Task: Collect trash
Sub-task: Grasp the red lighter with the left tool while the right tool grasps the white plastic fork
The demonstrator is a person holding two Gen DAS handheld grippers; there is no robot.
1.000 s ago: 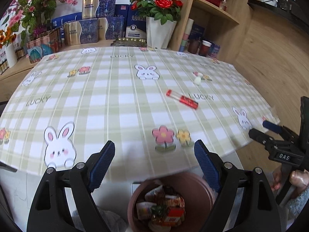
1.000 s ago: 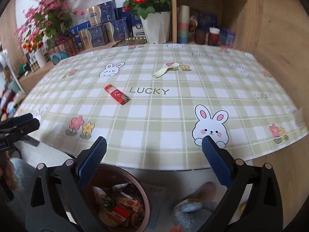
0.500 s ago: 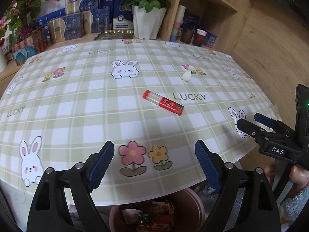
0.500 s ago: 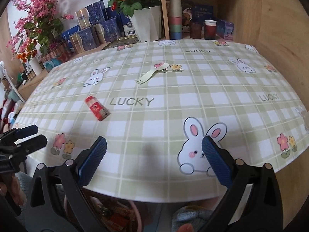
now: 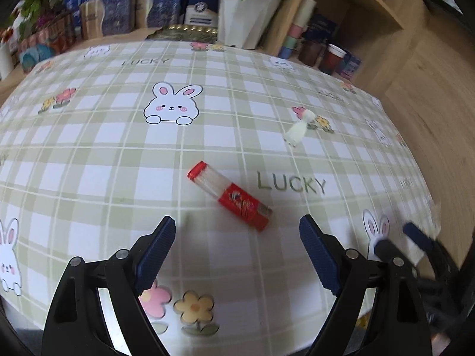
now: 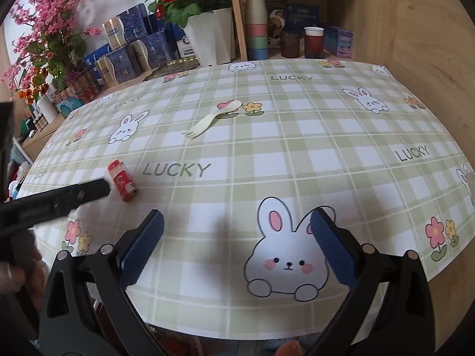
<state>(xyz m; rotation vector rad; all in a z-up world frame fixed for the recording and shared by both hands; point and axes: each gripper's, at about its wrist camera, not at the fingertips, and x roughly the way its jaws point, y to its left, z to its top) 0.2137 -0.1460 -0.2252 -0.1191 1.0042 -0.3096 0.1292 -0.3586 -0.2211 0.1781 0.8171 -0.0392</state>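
Observation:
A red and clear plastic tube (image 5: pixel 230 195) lies on the checked tablecloth, just ahead of my open left gripper (image 5: pixel 237 247); it also shows in the right wrist view (image 6: pixel 123 184). A pale plastic fork (image 5: pixel 298 129) lies farther back right, seen as well in the right wrist view (image 6: pixel 212 121). My right gripper (image 6: pixel 236 244) is open and empty above a rabbit print near the table's front edge. The left gripper's finger (image 6: pixel 59 200) reaches in beside the tube. The right gripper (image 5: pixel 400 241) shows blurred at the right.
A white flower pot (image 6: pixel 212 37), blue boxes (image 6: pixel 133 47) and stacked cups (image 6: pixel 256 29) stand behind the table. A wooden shelf wall (image 6: pixel 415 29) rises at the right. The trash bin's contents (image 6: pixel 166 339) peek below the table edge (image 6: pixel 237 330).
Both grippers have moved forward and up over the table. The left one has closed in on the red tube. The bin has dropped almost out of view.

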